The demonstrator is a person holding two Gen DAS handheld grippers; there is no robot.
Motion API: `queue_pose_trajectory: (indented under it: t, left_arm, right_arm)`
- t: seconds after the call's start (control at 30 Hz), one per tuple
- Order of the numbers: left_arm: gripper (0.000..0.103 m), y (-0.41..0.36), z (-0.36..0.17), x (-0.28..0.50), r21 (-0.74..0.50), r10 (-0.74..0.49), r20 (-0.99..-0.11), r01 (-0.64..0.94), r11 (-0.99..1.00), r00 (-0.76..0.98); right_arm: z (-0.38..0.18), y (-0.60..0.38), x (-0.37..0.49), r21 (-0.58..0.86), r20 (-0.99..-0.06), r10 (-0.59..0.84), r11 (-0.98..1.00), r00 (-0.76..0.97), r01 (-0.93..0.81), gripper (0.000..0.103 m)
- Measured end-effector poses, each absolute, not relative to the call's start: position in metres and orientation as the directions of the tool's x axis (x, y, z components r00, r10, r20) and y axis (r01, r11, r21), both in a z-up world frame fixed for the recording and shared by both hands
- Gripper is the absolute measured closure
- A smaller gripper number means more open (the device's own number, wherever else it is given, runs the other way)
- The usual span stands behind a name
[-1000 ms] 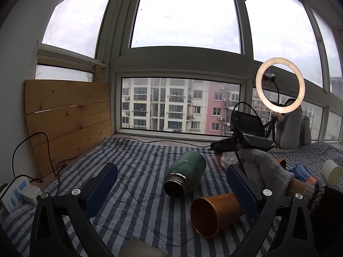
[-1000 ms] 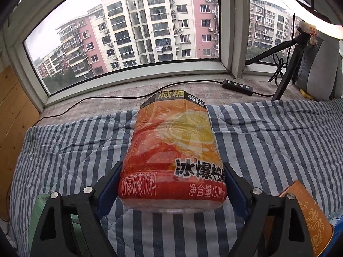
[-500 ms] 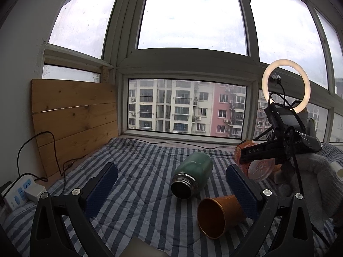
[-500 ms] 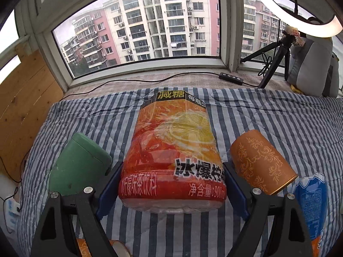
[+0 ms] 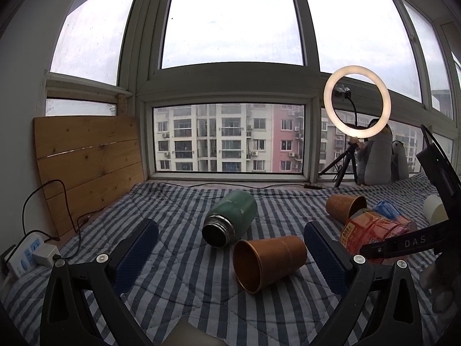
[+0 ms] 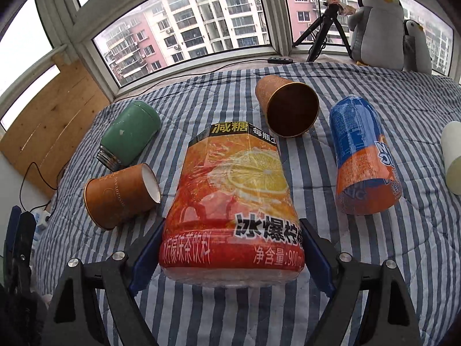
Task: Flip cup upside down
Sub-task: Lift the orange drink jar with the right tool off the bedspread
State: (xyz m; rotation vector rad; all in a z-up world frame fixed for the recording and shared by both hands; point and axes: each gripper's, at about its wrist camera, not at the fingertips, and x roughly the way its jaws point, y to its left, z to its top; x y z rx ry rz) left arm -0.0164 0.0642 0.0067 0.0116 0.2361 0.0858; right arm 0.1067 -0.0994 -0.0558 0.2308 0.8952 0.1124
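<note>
My right gripper (image 6: 230,250) is shut on an orange drink-label plastic cup (image 6: 233,201) and holds it above the striped blanket (image 6: 317,190); the same cup (image 5: 371,230) shows at the right of the left wrist view. A brown paper cup (image 5: 268,259) lies on its side between the fingers of my open left gripper (image 5: 230,256), mouth toward the camera and untouched. In the right wrist view that paper cup (image 6: 121,196) lies to the left of the held cup. A second brown paper cup (image 6: 288,109) lies on its side farther back.
A green flask (image 5: 230,219) without a lid lies on its side behind the near paper cup. A blue-and-orange label cup (image 6: 363,158) and a white cup (image 6: 452,158) lie at the right. A ring light (image 5: 357,103), plush penguins (image 6: 380,26) and a wooden board (image 5: 86,161) border the blanket.
My right gripper has carried the orange label cup back and to the right; more of the blanket's objects now show beyond it. The left gripper stays open over the near paper cup.
</note>
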Motion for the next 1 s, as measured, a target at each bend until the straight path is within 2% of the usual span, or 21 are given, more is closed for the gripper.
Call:
queue_pose_trajectory:
  t: [0.2, 0.4, 1.0]
  left_arm:
    - [0.001, 0.053, 0.01, -0.029, 0.04, 0.062, -0.237, -0.054, 0.998, 0.97]
    - [0.001, 0.06, 0.011, -0.038, 0.034, 0.059, -0.252, -0.052, 0.998, 0.966]
    - [0.001, 0.041, 0.006, -0.051, 0.113, 0.076, -0.258, -0.048, 0.992, 0.963]
  right_arm:
    - [-0.067, -0.085, 0.087, 0.248, -0.757, 0.211, 0.968, 0.618, -0.026, 0.018]
    - [-0.065, -0.068, 0.065, 0.165, -0.703, 0.181, 0.982, 0.688, -0.091, 0.017]
    - [-0.06, -0.086, 0.016, 0.091, -0.586, 0.214, 0.976, 0.781, -0.2, 0.016]
